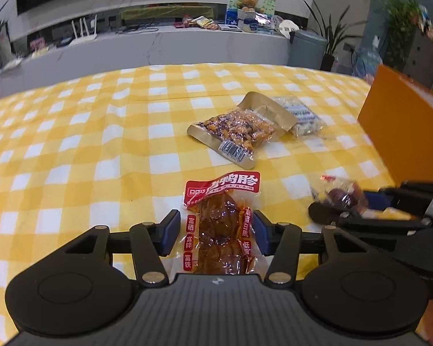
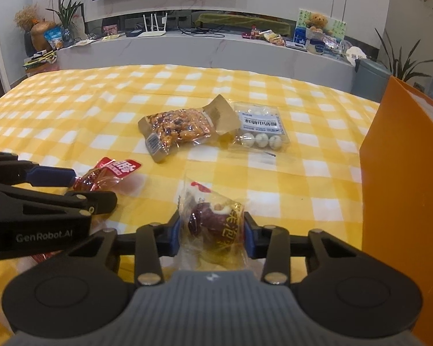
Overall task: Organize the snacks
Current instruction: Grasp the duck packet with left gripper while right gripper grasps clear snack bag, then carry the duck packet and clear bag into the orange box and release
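Note:
A red packet of braised meat (image 1: 220, 201) lies on the yellow checked tablecloth (image 1: 86, 150) between the blue pads of my left gripper (image 1: 216, 230). The right pad meets the wrapper's edge; a thin gap shows at the left pad, so the jaws stand open. My right gripper (image 2: 212, 230) is shut on a clear packet holding a dark red date snack (image 2: 213, 219), both pads pressing into its crinkled wrapper. The two grippers sit side by side: the right gripper (image 1: 332, 207) shows at the left wrist view's right edge, and the left gripper (image 2: 83, 190) shows at the right wrist view's left.
Farther back on the cloth lie a kraft bag of coated nuts (image 2: 176, 129) and a clear pack of white balls (image 2: 259, 128), touching each other. An upright orange box (image 2: 404, 187) stands at the right edge. A grey bench with clutter runs behind the table.

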{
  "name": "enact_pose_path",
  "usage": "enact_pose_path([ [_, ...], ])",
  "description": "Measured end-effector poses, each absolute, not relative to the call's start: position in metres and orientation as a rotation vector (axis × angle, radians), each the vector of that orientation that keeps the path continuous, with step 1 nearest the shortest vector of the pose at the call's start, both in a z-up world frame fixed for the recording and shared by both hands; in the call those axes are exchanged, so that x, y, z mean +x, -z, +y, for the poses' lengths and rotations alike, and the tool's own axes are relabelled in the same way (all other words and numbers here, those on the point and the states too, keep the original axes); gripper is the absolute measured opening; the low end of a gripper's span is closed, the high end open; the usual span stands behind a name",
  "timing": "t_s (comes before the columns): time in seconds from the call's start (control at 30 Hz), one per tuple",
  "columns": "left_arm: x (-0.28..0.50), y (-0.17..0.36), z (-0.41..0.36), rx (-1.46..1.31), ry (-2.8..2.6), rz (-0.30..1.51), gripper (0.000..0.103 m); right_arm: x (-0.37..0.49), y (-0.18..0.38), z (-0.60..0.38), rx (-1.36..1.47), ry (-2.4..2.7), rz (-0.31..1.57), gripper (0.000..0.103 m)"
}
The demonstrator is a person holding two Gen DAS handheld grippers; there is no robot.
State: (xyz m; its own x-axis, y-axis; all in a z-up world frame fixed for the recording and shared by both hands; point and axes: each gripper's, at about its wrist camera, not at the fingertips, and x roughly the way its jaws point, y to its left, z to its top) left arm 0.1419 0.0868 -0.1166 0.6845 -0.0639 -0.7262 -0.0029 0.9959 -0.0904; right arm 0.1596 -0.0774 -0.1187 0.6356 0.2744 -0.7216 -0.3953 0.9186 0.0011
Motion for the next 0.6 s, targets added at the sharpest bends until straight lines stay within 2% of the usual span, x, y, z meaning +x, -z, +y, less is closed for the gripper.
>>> enact_pose_path([
  [0.6,0.106,0.062,0.086,-0.188,0.048,0.779,0.057,0.141,0.084,-0.084,-0.116,-0.451,0.836,0.038],
])
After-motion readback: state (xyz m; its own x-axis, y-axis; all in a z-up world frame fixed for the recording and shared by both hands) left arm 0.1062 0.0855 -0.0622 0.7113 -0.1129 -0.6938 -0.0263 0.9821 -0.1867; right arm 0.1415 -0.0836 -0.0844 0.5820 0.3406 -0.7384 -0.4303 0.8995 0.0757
